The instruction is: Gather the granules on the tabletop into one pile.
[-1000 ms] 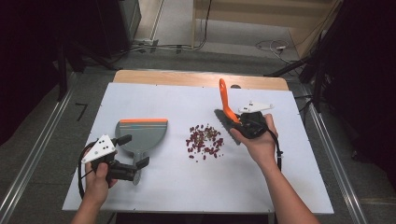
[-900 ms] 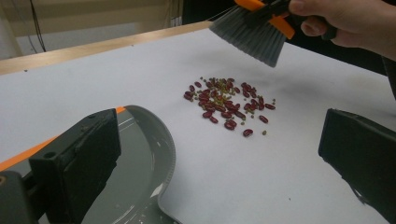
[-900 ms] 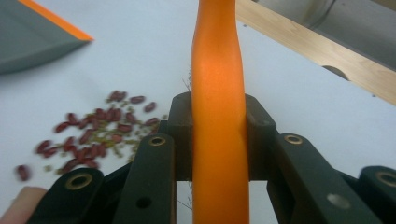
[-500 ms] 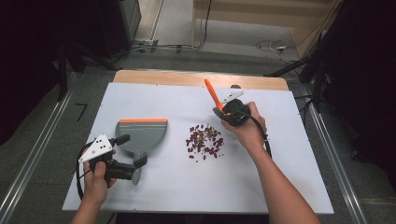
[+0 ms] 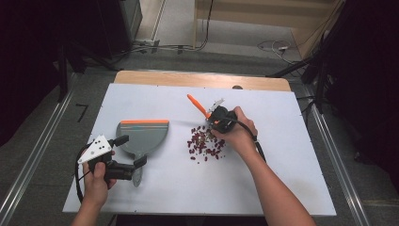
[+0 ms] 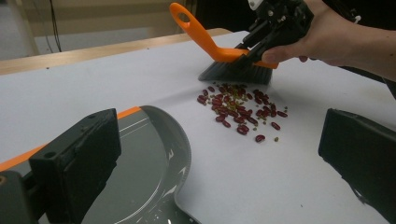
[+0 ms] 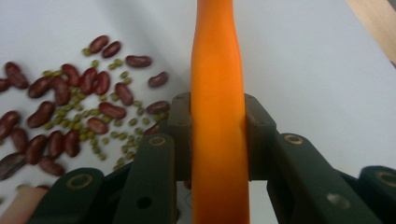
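Note:
A pile of red beans [image 5: 204,143] mixed with small green ones lies mid-table. My right gripper [image 5: 219,117] is shut on the orange handle of a hand brush [image 5: 197,106], just behind the pile. In the right gripper view the handle [image 7: 217,70] runs up between the pads of the right gripper [image 7: 218,121], with beans [image 7: 70,116] to its left. The brush's dark bristles [image 6: 236,73] rest at the far edge of the beans [image 6: 240,109]. A grey dustpan [image 5: 143,134] with an orange lip lies left of the pile. My left gripper [image 5: 131,151] stands open around its handle end, jaws wide in the left gripper view [image 6: 224,140] over the dustpan [image 6: 140,168].
Everything lies on a white board [image 5: 291,179] over a wooden table whose far edge [image 5: 188,79] shows. Metal rails run along both sides. Cables lie on the floor beyond.
My right hand has carried the brush left and down, from beside the pile to its far edge, and the handle has tipped from upright to slanted. The left hand and dustpan have stayed put.

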Available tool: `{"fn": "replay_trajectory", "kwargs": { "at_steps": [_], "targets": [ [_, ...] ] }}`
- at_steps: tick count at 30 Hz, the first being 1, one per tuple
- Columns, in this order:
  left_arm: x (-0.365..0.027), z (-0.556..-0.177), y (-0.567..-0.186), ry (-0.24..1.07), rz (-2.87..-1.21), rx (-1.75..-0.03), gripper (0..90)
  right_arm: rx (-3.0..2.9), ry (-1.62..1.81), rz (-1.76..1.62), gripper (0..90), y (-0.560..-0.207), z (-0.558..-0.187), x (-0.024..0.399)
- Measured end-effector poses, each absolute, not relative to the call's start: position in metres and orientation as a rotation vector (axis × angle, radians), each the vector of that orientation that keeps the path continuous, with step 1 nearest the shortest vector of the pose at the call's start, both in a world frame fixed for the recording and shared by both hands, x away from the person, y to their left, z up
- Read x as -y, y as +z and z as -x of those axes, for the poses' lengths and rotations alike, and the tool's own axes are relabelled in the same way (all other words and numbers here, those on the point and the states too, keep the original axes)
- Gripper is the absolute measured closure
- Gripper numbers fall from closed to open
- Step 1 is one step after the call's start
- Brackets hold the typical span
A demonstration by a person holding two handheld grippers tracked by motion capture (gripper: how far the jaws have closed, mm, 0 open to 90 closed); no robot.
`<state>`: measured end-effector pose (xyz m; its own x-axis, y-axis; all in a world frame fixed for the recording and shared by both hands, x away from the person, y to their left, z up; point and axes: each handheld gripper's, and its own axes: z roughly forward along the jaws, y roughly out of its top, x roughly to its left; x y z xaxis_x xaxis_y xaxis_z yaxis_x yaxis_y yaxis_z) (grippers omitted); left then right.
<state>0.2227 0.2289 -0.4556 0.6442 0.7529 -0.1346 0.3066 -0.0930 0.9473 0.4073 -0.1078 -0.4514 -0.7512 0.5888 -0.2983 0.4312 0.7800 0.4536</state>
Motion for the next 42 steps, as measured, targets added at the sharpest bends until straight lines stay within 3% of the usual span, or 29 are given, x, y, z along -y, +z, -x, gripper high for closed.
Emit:
{"fn": "replay_trajectory", "kwargs": {
  "at_steps": [17,27,34,42],
  "targets": [
    [-0.225,-0.223,-0.457,0.459,-1.689,-0.876,0.0,-2.630,0.537,-0.681,68.8,-0.448,-0.371,0.109],
    [-0.225,-0.223,-0.457,0.455,-1.689,-0.877,0.0,-2.573,0.612,-0.727,69.0,-0.428,-0.396,0.108],
    [-0.226,-0.223,-0.457,0.450,-1.681,-0.879,0.0,-2.550,0.510,-0.678,69.0,-0.442,-0.415,0.085],
    [-0.227,-0.223,-0.457,0.452,-1.686,-0.883,0.0,-2.627,0.490,-0.614,68.8,-0.449,-0.398,0.074]
  ]
}}
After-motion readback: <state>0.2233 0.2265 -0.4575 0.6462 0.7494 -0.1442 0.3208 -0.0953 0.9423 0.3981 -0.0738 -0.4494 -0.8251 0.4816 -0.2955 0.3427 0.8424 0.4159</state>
